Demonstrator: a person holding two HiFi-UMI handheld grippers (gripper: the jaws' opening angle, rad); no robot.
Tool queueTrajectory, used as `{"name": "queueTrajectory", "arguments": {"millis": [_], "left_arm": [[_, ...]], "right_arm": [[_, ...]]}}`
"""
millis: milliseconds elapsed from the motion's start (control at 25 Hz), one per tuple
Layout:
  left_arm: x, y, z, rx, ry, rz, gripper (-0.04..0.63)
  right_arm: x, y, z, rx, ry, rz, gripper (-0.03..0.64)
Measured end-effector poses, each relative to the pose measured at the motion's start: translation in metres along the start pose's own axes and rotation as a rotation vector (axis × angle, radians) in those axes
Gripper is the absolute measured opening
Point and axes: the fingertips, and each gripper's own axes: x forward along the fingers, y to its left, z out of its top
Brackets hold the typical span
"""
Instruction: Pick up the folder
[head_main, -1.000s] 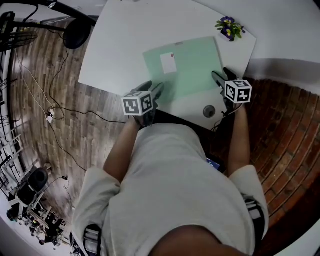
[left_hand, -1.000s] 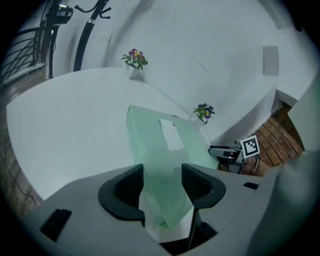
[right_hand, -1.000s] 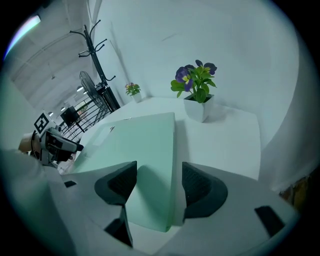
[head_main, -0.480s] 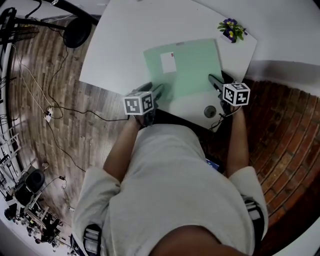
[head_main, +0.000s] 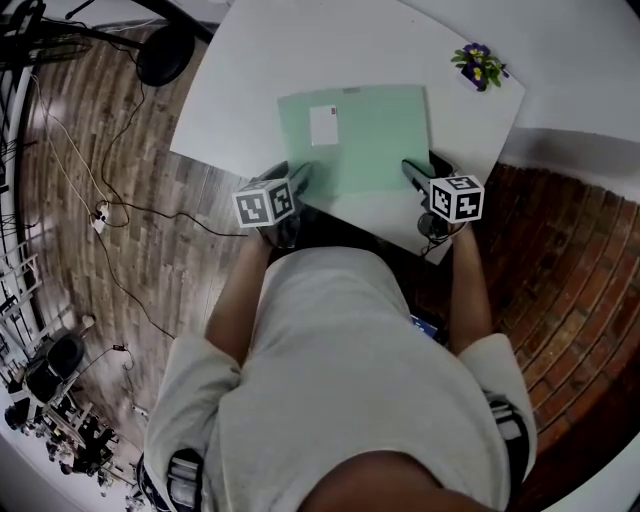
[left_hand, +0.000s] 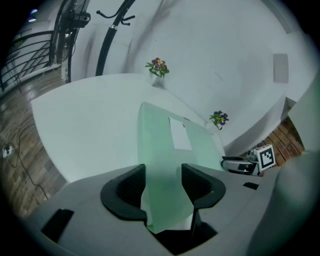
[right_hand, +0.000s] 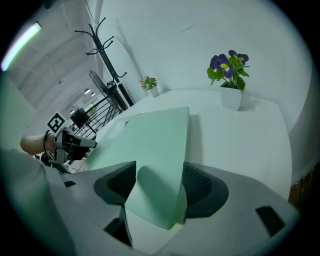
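A pale green folder (head_main: 355, 135) with a white label (head_main: 323, 125) lies flat on the white table (head_main: 240, 90). My left gripper (head_main: 295, 180) is at the folder's near left corner. In the left gripper view that corner (left_hand: 162, 200) runs between the jaws of the left gripper (left_hand: 162, 187), which stand apart and do not press on it. My right gripper (head_main: 415, 172) is at the near right corner. Its own view shows the right gripper (right_hand: 160, 187) with wide jaws and the folder's corner (right_hand: 155, 200) between them, its edge slightly curled.
A potted plant (head_main: 478, 65) stands at the table's far right corner, and a second small plant (left_hand: 158, 65) at the far side. A fan (head_main: 165, 50) and a coat stand (right_hand: 102, 45) are beyond the table. Cables run over the wood floor (head_main: 100, 215); brick floor (head_main: 570, 260) lies to the right.
Both grippers have moved forward from the table's near edge onto the folder's near corners. The folder now lies squarer to the view.
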Motion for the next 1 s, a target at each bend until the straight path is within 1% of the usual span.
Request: {"name": "queueTrajectory", "arguments": {"millis": [120,360,480,760,880,960,1000], "left_arm": [[-0.009,0.015,0.0,0.003,0.001,0.025,0.233],[-0.022,0.033,-0.006,0.003,0.006,0.037,0.232],[-0.027,0.04,-0.007,-0.002,0.005,0.048,0.232],[-0.043,0.058,-0.014,-0.004,0.018,0.074,0.232],[-0.044,0.06,-0.017,0.002,0.031,0.06,0.232],[-0.044,0.059,-0.013,0.004,0.021,0.052,0.233],[-0.043,0.059,-0.01,0.004,0.01,0.05,0.235]], "right_arm": [[0.008,0.016,0.0,0.003,0.0,0.007,0.291],[0.019,0.035,0.001,0.032,-0.016,-0.033,0.291],[0.022,0.043,-0.001,0.036,-0.011,-0.038,0.291],[0.025,0.069,-0.009,0.036,0.017,-0.003,0.295],[0.026,0.071,-0.009,0.026,0.031,0.018,0.295],[0.026,0.069,-0.008,0.024,0.042,0.04,0.298],[0.026,0.068,-0.005,0.024,0.046,0.048,0.31]]}}
